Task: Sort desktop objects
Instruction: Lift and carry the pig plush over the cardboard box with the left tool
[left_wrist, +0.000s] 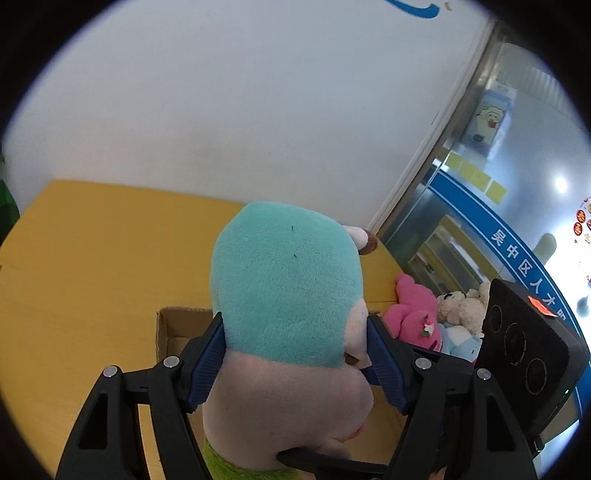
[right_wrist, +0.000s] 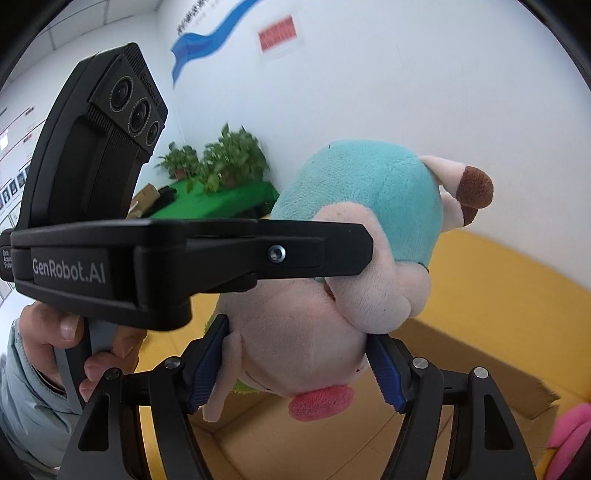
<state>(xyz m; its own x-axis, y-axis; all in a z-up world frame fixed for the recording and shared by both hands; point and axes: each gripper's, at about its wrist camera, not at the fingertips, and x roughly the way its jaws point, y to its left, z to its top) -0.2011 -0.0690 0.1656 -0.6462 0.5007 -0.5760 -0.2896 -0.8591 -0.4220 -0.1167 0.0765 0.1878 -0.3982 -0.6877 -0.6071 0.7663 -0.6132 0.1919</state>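
A plush toy (left_wrist: 288, 280) with a teal head, pale pink face and brown-tipped horn is held in the air above an open cardboard box (left_wrist: 166, 332). My left gripper (left_wrist: 295, 354) is shut on its head, blue pads pressing both sides. My right gripper (right_wrist: 295, 365) is shut on the toy's (right_wrist: 354, 229) pink lower face from another side. The left gripper's body (right_wrist: 147, 258) crosses the right wrist view, held by a hand (right_wrist: 70, 339). The box (right_wrist: 332, 443) lies below the toy.
A yellow table (left_wrist: 92, 258) stands against a white wall. A pink plush (left_wrist: 413, 314), a cream bear (left_wrist: 461, 306) and a light blue plush (left_wrist: 461, 343) lie at the right. Potted plants (right_wrist: 221, 158) on a green stand are far left.
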